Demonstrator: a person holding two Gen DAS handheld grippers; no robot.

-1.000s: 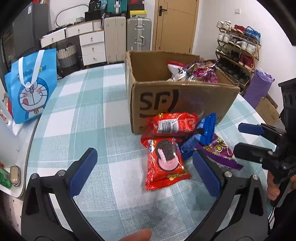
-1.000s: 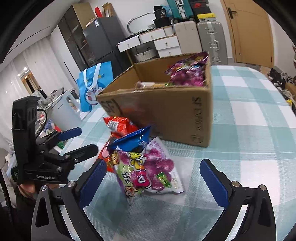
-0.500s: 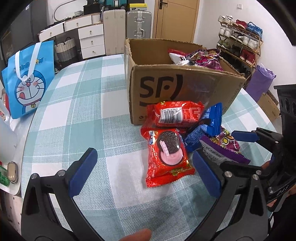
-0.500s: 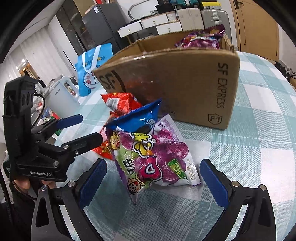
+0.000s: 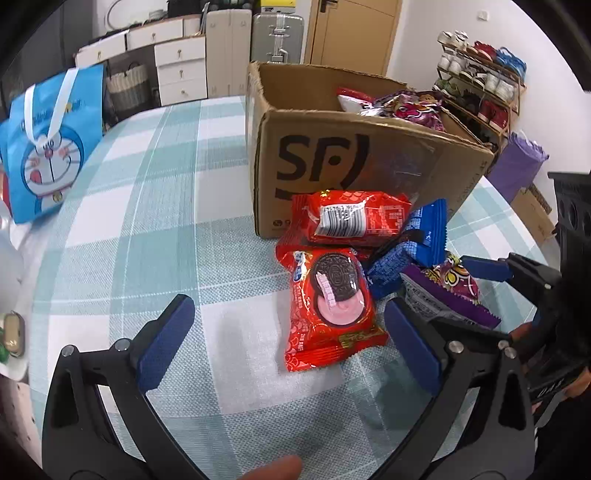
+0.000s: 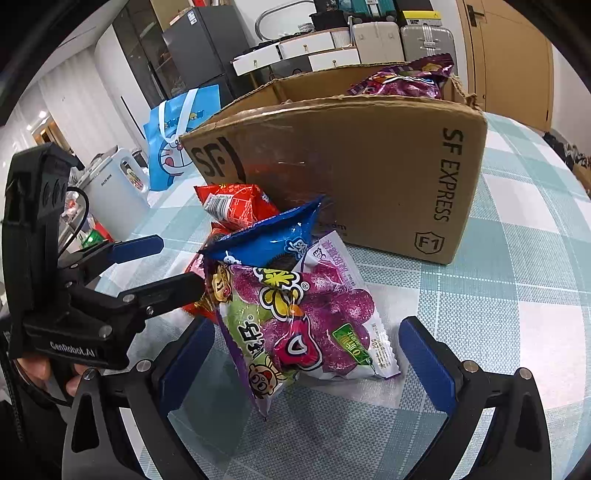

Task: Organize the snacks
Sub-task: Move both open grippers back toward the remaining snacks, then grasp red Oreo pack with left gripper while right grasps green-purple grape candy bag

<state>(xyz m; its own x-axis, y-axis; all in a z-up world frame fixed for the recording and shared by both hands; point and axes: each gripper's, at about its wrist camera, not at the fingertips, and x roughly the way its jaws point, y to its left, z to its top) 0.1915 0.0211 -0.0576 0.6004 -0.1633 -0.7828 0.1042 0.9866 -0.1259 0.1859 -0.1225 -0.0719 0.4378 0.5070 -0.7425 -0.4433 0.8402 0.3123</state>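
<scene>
Checked table (image 5: pixel 155 229), box (image 5: pixel 369 170) at 12 o'clock. Both jaws wide open, empty. My right gripper (image 6: pixel 306 365) straddles the purple pack (image 6: pixel 317 325), long axis toward 11; my left gripper (image 5: pixel 288 339) has the Oreo pack (image 5: pixel 328 306) at 1 o'clock.

Walls: white
Door (image 5: pixel 354 31): wooden (shut)
Drawers (image 5: pixel 181 70): white
Shoe rack (image 5: pixel 480 77): right wall
Fridge (image 6: pixel 207 48): dark

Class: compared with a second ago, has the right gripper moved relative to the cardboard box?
Yes. The right gripper has moved closer to the cardboard box, which looms larger, and now straddles the purple candy bag.
</scene>
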